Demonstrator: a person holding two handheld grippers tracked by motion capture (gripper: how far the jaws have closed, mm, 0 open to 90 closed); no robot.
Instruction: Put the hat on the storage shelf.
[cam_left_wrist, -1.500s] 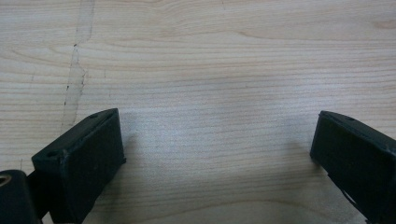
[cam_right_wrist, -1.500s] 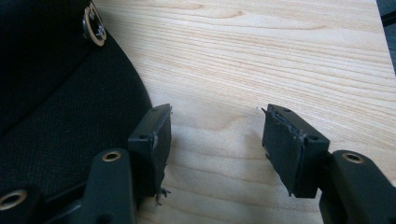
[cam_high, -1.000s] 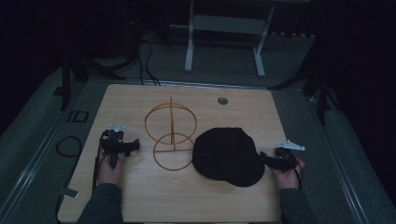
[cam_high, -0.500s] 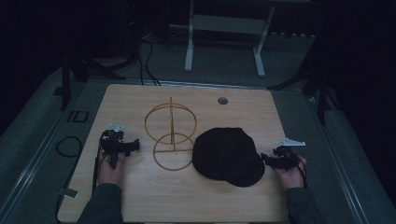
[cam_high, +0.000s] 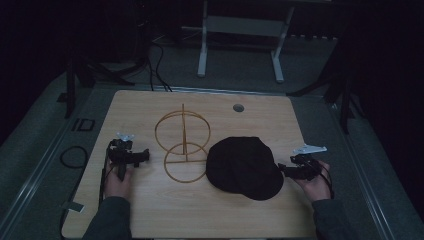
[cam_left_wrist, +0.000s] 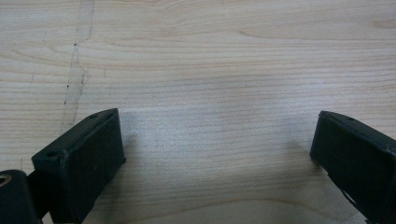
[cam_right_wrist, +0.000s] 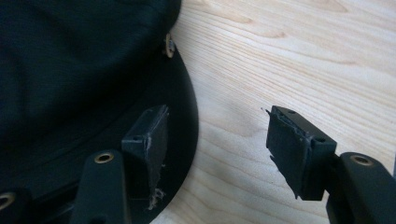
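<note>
Since a second ago our right gripper (cam_high: 283, 169) has crept in on the black cap (cam_high: 244, 167) at lower centre, its jaws just closing a bit but still gaping astride the brim edge, pinching nothing. We'd slide deeper over the brim before squeezing; left gripper (cam_high: 145, 154) idles wide open at lower left, beside the wire stand (cam_high: 183, 145).

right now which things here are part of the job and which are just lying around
In the job: cap; right gripper, open at its brim; wire stand.

Lying about: left gripper, idle over bare table; cables and metal frame on the floor.
</note>
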